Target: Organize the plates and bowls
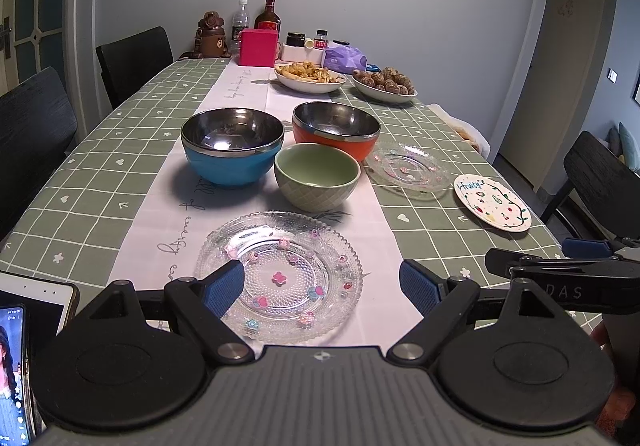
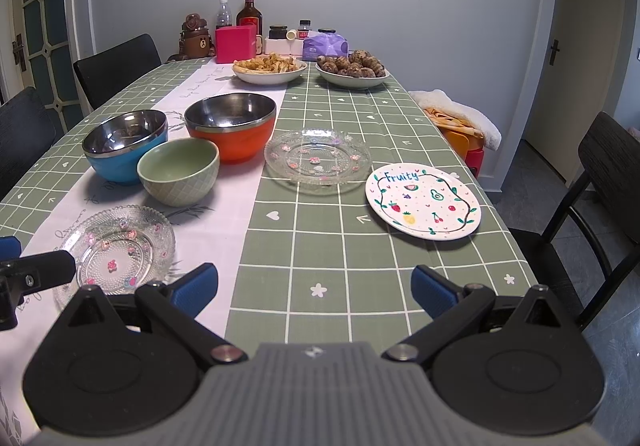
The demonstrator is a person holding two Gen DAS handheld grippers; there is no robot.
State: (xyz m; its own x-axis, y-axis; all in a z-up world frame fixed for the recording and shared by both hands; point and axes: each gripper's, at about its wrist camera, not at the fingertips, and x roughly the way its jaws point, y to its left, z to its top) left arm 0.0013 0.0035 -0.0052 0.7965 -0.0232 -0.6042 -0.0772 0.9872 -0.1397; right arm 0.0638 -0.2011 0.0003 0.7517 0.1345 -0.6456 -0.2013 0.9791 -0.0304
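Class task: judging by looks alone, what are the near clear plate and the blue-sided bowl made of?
Near clear beaded plate: apparently pressed glass, transparent, with a glinting knobbly rim. Blue-sided round bowl: mirror-like interior suggests polished steel; its smooth blue outer shell could be plastic or coating.

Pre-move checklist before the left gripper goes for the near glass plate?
1. Left gripper open: ok.
2. Near glass plate between its fingers' line: ok.
3. Plate empty: ok.
4. Right gripper open, holding nothing: ok.
5. Right gripper clear of the left's path: cannot tell, it sits close at the left view's right edge.
6. Green bowl apart from the plate: ok.
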